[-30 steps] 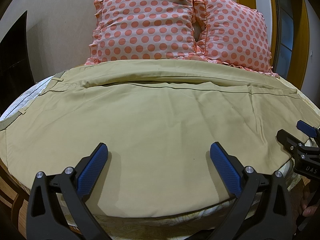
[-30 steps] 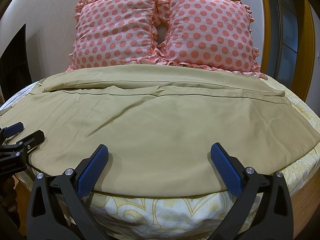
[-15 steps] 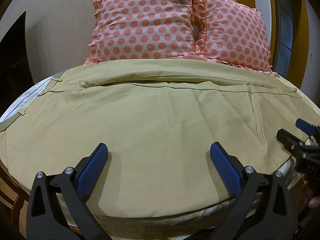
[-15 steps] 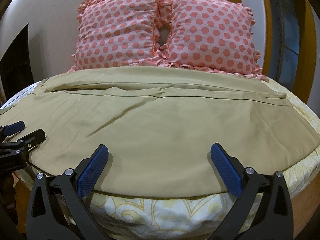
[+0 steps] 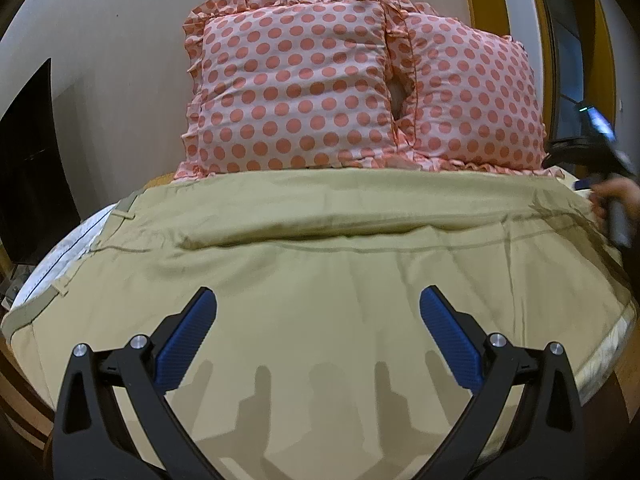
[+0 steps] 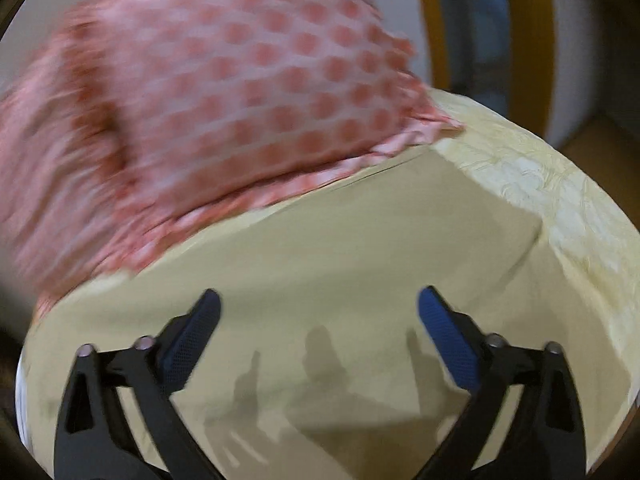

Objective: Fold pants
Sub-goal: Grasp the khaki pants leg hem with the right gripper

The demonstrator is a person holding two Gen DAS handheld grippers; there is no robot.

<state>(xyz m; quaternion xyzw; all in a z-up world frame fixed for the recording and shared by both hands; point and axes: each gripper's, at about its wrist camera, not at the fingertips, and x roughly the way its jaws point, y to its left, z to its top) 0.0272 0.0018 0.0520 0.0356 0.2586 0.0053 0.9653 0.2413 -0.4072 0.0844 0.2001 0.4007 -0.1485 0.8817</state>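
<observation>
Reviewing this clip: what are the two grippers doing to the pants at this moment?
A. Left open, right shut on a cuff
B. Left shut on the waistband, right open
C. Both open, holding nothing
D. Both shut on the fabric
C: the left gripper and the right gripper both show blue fingers spread wide above the pants, with no fabric between them.

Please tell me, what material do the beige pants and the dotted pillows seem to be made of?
The pants look like a thin woven cloth, perhaps cotton: matte, with soft creases and stitched seams. The pillows look like a light printed fabric with ruffled edges, slightly smooth; the fibre cannot be told. Both views show open jaws above the cloth.
</observation>
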